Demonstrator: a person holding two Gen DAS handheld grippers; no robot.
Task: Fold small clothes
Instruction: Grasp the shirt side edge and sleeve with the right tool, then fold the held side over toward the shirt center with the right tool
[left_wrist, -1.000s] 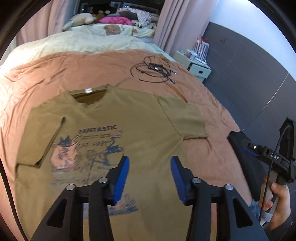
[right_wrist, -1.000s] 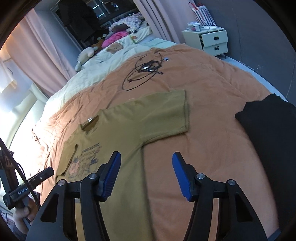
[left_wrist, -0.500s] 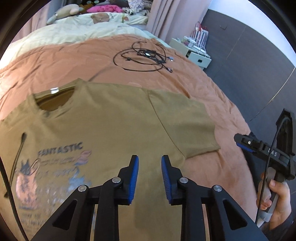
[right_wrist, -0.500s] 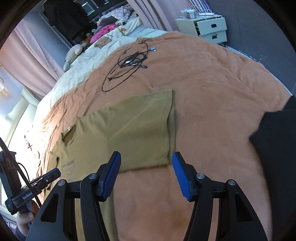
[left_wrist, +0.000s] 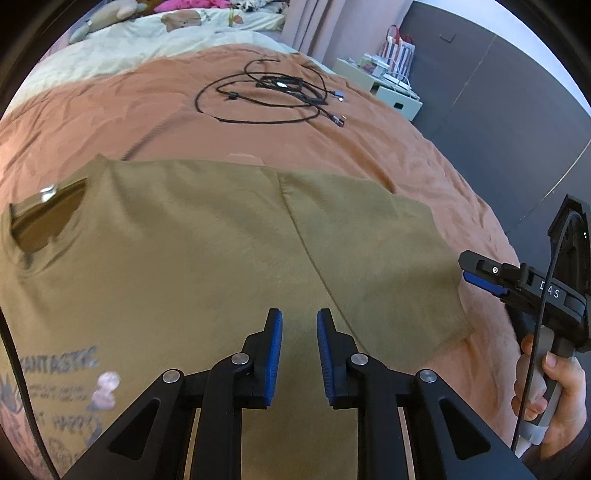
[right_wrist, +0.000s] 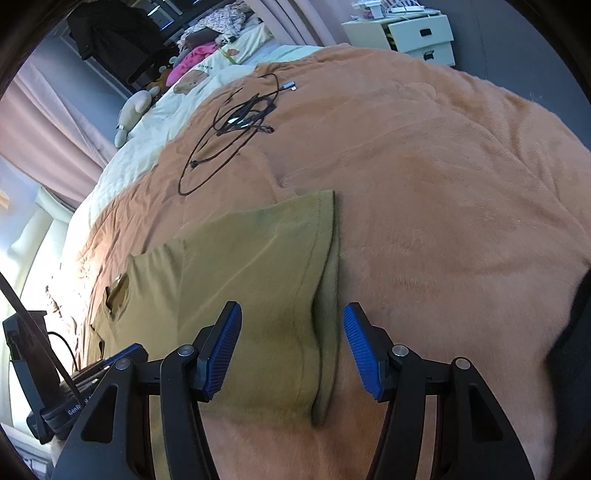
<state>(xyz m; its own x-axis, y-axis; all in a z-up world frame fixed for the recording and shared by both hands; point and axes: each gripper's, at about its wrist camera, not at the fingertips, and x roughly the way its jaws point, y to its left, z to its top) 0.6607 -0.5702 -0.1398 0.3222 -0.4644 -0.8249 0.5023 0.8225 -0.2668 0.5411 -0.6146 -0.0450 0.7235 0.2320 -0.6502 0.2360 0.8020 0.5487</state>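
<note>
On the bed, spread over the orange-brown blanket, we find the olive T-shirt lying flat, front side up, its neck opening to the left in the left wrist view and the printed "FANTASTIC" graphic toward the lower left. We hold the left gripper low over the shirt's chest, close to the seam where the sleeve joins the body; its jaws are drawn close, a narrow gap left between the blue pads, and no cloth is caught between them. We hold the right gripper over the sleeve, whose hemmed end lies between the wide-parted jaws, nothing gripped. In the left wrist view the right gripper hangs just past the sleeve's outer edge, with the right hand around its handle. Farther up the blanket we see a tangle of black cables, well apart from the shirt. A dark garment lies at the right edge, and a white nightstand stands beyond the bed.
</note>
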